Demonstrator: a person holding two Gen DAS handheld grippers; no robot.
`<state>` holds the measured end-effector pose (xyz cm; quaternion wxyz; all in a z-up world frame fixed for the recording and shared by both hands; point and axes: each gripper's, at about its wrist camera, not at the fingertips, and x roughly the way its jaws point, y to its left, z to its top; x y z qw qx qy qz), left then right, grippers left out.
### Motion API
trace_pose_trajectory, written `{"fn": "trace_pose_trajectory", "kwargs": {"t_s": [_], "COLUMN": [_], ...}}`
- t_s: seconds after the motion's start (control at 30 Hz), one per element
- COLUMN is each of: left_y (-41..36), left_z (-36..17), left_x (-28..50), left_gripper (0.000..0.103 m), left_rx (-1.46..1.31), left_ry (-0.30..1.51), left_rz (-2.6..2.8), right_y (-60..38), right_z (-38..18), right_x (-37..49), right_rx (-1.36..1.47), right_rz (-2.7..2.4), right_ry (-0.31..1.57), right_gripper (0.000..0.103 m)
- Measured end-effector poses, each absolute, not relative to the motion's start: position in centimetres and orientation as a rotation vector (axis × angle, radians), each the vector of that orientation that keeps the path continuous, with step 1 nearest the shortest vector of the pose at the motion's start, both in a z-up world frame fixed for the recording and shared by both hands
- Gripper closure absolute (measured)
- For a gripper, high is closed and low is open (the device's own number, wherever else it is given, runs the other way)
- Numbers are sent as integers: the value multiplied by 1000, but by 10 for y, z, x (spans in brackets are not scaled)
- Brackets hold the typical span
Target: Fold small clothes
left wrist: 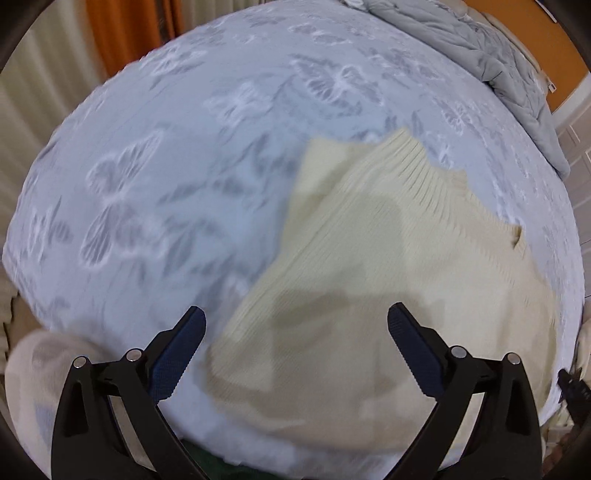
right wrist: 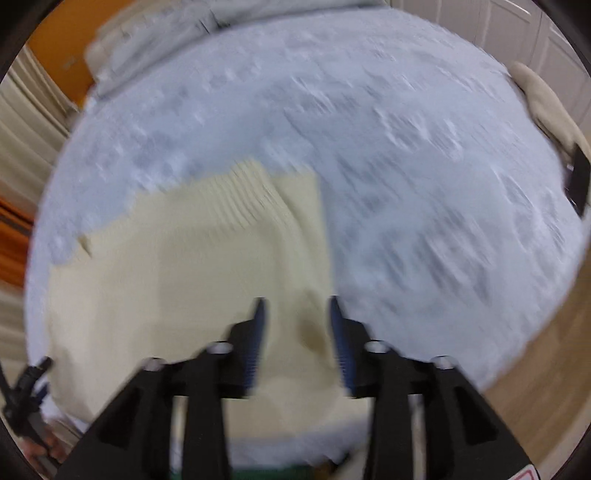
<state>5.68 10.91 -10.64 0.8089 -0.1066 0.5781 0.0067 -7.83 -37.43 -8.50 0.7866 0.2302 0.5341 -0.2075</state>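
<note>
Garment: a cream ribbed knit sweater [left wrist: 373, 266] lies flat on the bed, partly folded, with one layer lapped over another; its ribbed band points toward the far side of the bed.
Bed: a pale blue bedspread [left wrist: 155, 192] with a white butterfly pattern covers the whole surface beneath the sweater.
Containers: I can make out no box, basket or drawer in either view, so the sweater sits on the bedspread alone.
Left gripper: the left gripper [left wrist: 295, 314] hangs above the near edge of the sweater with its jaws spread wide; nothing is between them and they touch no cloth.
Right gripper: the right gripper [right wrist: 297, 306] hangs over the near corner of the sweater, its blue-padded jaws parted about halfway with a clear gap and no cloth pinched; this view is blurred.
Beyond the sweater: a grey quilted blanket [left wrist: 491, 51] is bunched at the far edge of the bed, well apart from the sweater.
Beside the sweater: another pale cream cloth [left wrist: 40, 365] lies at the near corner of the bed, apart from the sweater; blurred, so I cannot tell what it is.
Far from the sweater: a cream fabric item [right wrist: 546, 107] rests at the bed's edge in the right wrist view, with a dark flat object [right wrist: 580, 181] just beside it.
Surroundings: an orange curtain [left wrist: 129, 33] hangs past the bed; wood floor [right wrist: 546, 369] shows beside it.
Obstructions: nothing lies on the sweater.
</note>
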Motion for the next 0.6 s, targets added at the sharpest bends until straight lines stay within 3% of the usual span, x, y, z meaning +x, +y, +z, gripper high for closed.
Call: {"fn": "trace_pose_trajectory", "kwargs": {"t_s": [0.1,0.17,0.2,0.33,0.47,0.6], "left_y": [114,116,118,122,122,121], "left_z": [-121,-129,-132,-134,-134,-131], "left_x": [39,32,29,27,24,22], "left_gripper": [6,6,5,5,5,5], "left_rx": [-228,-224,-228,-245,-227,-210], "left_ry": [1272,1277,1265,1249,1228,1216], "left_rz": [14,5,-5,-18,-24,-14], "right_y": [-374,-371,-370,-361,-359,-333], "right_z": [-111,-126,-124,-101,-129,-82], "right_x": [-99,-105,-107,-114,-110,-114], "right_rx": [534,548,546,456,421,359], "right_rz": [-442,-417,-414,-466,-517,-508], "right_ry": [1238,1273,1260,1184,1338,1149], "right_gripper": [52,90,95,96,89,82]}}
